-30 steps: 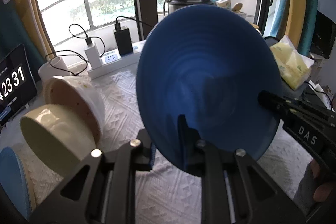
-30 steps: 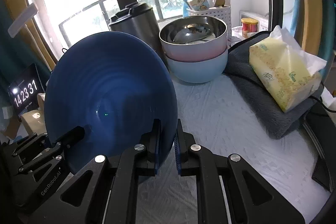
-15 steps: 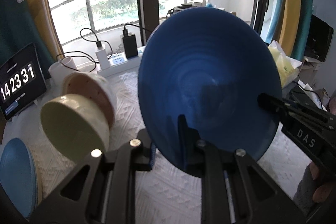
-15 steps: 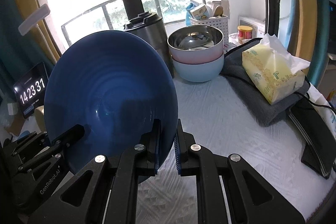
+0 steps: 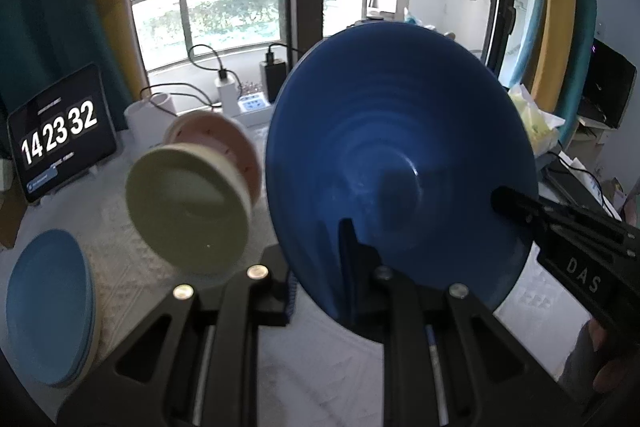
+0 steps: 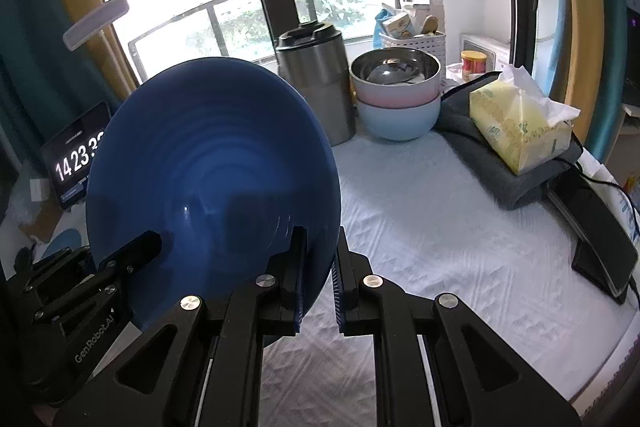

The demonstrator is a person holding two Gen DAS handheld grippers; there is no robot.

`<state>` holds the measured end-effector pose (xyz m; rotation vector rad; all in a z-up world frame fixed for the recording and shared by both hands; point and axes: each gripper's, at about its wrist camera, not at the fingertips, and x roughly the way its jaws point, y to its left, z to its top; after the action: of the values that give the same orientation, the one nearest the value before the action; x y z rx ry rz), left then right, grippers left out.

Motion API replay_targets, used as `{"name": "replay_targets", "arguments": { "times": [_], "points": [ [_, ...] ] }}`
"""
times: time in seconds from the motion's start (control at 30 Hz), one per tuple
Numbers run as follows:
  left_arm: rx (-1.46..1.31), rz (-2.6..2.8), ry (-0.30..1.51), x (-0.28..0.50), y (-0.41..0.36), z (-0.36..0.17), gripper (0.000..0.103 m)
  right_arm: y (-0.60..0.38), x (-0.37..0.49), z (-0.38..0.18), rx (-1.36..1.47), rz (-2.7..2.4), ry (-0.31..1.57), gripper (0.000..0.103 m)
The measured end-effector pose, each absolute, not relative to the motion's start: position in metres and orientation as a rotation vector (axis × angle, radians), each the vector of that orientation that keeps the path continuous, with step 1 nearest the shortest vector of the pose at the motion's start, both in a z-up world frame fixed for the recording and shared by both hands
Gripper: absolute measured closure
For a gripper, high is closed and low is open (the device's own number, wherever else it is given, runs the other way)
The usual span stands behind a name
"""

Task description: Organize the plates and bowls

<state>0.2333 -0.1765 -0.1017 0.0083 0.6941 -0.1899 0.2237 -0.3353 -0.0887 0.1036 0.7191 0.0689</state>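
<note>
1. My two tools angle downward, side by side above the table [image 6: 440, 227].
2. My left tool [image 5: 316, 267] and right tool [image 6: 320, 267] each pinch the rim of the dark blue bowl [image 5: 400, 167], tilted, lifted off the cloth.

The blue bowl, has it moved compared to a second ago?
Yes. In the right wrist view the blue bowl has pulled back from the stacked bowls, which now look smaller and farther; both grippers are shut on its rim.

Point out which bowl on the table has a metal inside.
The pink bowl, nested in the light blue bowl beside the steel canister: its inside is shiny metal; the others look glazed or matte.
</note>
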Motion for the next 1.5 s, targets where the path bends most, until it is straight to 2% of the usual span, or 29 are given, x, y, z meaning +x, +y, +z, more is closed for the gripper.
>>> {"name": "replay_targets", "arguments": {
  "times": [0.77,1.37,1.5],
  "points": [
    [-0.065,-0.135,0.710,0.186,-0.117,-0.108,0.084,-0.276,0.185,-0.094,0.035,0.129,0.757,0.090],
    [-0.124,-0.066,0.806,0.148,-0.069,-0.134,0.083,-0.229,0.172,-0.123,-0.016,0.227,0.897,0.088],
    [-0.117,-0.056,0.828,0.143,-0.064,-0.140,0.082,-0.222,0.172,-0.130,-0.032,0.241,0.937,0.085]
  ]
}}
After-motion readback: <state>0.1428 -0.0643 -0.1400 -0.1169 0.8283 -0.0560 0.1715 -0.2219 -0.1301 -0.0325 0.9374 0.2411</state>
